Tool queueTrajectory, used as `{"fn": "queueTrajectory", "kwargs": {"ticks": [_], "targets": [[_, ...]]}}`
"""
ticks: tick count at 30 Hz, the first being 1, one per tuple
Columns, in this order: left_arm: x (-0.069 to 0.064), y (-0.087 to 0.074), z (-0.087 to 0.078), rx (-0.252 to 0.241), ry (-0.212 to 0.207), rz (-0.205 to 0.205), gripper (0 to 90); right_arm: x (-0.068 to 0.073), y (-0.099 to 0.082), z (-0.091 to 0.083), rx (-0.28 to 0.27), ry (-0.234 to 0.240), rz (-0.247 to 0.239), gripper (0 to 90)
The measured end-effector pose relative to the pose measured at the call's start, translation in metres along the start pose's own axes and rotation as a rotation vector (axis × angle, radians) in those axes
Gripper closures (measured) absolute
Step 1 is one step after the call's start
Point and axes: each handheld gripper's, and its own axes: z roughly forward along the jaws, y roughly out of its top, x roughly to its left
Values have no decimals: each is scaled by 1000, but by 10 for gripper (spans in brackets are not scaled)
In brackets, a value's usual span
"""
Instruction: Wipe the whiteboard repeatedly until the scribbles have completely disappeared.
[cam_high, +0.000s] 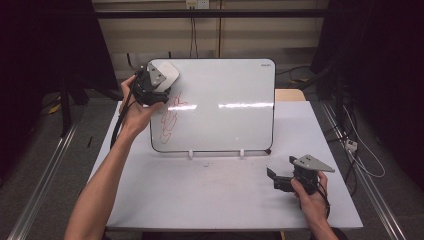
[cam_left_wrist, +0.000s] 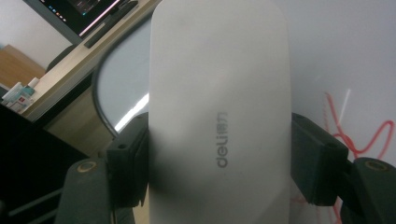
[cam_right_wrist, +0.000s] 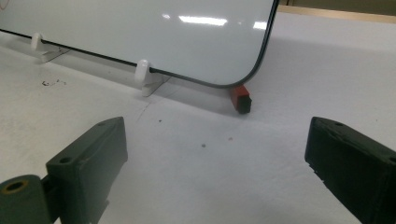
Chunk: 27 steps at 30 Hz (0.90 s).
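High view: we see a whiteboard standing tilted on the white tabletop, propped on two small white clip feet along its lower edge. The left tool is up at the board's top left corner, clamped on a white whiteboard eraser that lies against the board face. Red scribbles run down the board's left part, just below the eraser. The left hand grips the tool body from the board's left side. The right tool rests low over the tabletop at the front right, well apart from the board, jaws pointing left and spread with nothing between them; the right hand holds it.

Left gripper view: we note the eraser standing lengthwise between the two black jaws, both pads pressing its sides; grey "deli" lettering runs along its back. Red marker strokes show on the board to the right of it. A monitor sits on a desk at upper left.

Right gripper view: we see the jaws wide apart over bare tabletop. Ahead are the board's lower right corner, one clip foot, and a small red and black block on the tabletop just beneath that corner.
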Motion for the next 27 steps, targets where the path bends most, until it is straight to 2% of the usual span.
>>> {"fn": "queueTrajectory", "kwargs": {"ticks": [4,7,8,9,10,12,15,20,27], "targets": [[6,3,0,6,2,-4,311,0,0,0,-1,1,-1,57],[7,3,1,1,4,-15,311,0,0,0,0,2,-1,57],[6,2,1,2,5,-26,311,0,0,0,1,3,-1,58],[6,1,0,-1,-2,-57,311,0,0,0,0,2,0,58],[5,1,1,-2,5,-64,311,0,0,0,-1,3,-2,58],[1,0,3,12,11,-44,312,0,0,0,-2,3,-2,61],[-1,-3,2,11,9,-47,312,1,0,0,-1,5,-6,60],[-8,-8,2,19,3,-27,312,1,0,0,-1,4,-6,60],[-22,-17,3,24,-18,-17,312,1,0,1,0,3,-10,61]]}}
